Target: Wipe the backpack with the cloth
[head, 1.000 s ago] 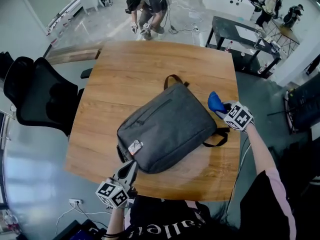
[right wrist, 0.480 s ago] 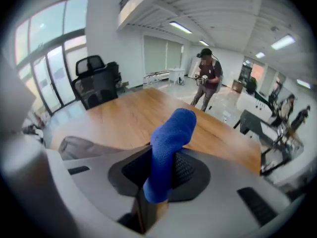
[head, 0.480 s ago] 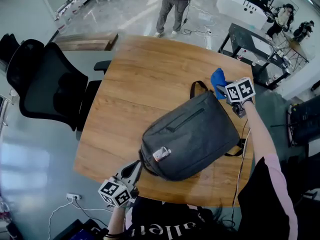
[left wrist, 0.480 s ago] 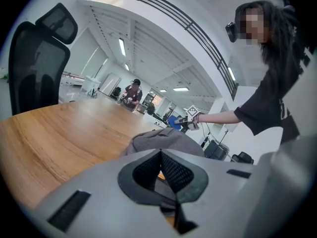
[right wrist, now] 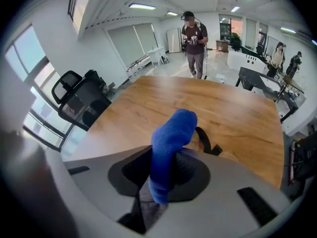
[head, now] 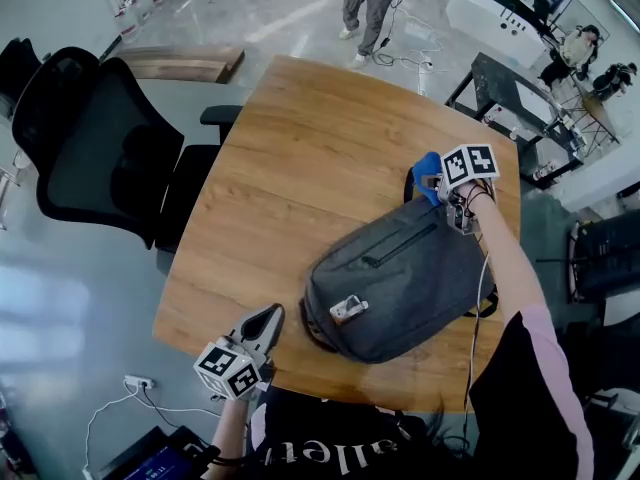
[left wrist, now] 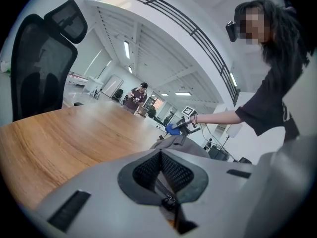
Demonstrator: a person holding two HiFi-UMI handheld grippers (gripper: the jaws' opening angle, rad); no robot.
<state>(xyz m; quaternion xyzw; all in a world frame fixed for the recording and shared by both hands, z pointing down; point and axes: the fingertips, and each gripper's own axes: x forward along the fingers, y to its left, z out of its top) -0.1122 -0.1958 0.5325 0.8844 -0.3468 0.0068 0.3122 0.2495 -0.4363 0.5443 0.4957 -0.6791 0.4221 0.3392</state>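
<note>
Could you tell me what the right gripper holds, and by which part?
The right gripper holds the blue cloth, its jaws pinching it near one end; the rest pokes out beyond.

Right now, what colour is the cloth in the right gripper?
Bright blue cloth; the right gripper view shows it best.

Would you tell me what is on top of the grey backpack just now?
The right gripper holds a blue cloth at the backpack's handle end, and a small tag sits near the other end. Whether the cloth touches the fabric is hidden by the gripper.
</note>
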